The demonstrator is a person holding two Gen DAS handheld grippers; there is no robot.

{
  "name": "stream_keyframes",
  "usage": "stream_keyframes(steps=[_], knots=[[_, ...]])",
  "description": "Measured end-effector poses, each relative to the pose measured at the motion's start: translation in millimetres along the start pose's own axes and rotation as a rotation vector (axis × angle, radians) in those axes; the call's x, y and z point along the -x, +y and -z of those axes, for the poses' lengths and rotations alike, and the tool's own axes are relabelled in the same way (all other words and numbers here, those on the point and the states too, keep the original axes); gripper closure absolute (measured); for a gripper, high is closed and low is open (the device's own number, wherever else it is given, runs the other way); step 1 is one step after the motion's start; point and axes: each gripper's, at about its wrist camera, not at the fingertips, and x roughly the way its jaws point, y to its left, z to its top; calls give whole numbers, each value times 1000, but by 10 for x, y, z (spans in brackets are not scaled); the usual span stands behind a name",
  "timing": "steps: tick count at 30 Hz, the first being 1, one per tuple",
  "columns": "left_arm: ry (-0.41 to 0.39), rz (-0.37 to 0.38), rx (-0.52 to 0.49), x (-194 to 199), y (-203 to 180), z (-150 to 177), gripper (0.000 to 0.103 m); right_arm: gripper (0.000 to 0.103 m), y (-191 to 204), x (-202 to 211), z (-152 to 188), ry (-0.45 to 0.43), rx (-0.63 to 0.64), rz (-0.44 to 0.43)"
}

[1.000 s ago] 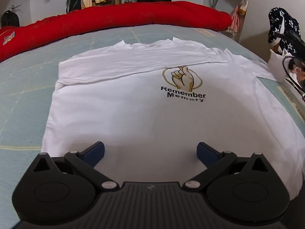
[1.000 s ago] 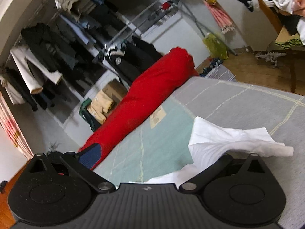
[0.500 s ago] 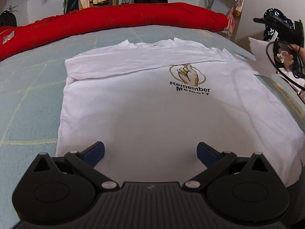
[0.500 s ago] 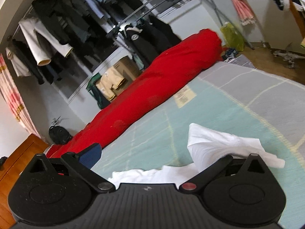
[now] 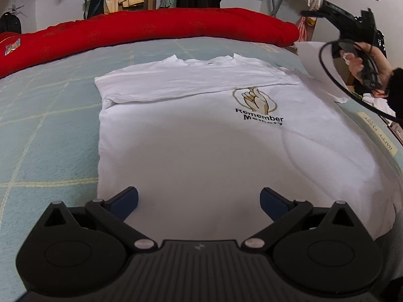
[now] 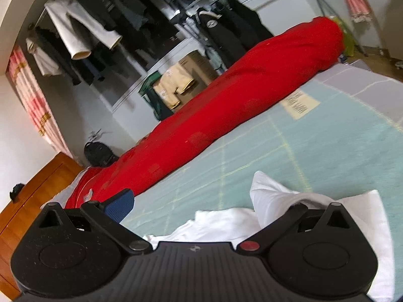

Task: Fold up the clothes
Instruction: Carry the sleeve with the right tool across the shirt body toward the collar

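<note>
We see the white T-shirt (image 5: 196, 148) spread print-up on the pale green bed (image 5: 47, 130), its far sleeve already folded across the chest just above the printed emblem (image 5: 257, 105). We judge the cloth light, soft and limp: it will sag and crease wherever it is unsupported, so it is best pinched at a hem, sleeve edge or shoulder seam rather than mid-panel. The left tool (image 5: 199, 198) hovers over the near hem with its jaws wide apart, gripping nothing. The right tool (image 6: 204, 209) is raised at the shirt's right side with white sleeve fabric (image 6: 274, 196) bunched over one finger; its jaws appear spread, and we cannot tell whether they pinch the cloth. A red bolster (image 5: 141, 30) borders the bed's far edge.
</note>
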Motion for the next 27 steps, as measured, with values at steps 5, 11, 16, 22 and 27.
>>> stream_keyframes(steps=[5,11,16,22,27], knots=[[7,1,-9,16,39,18,1,0,222,-220,69,23,13,-36],[4,6,-2,54,90,46,1,0,507,-506,176,60,33,-64],[7,8,-4,71,105,87,1,0,757,-714,289,92,60,-90],[11,6,-14,84,90,119,1,0,1073,-865,435,100,136,-101],[11,3,-18,90,84,151,1,0,1348,-987,562,97,214,-93]])
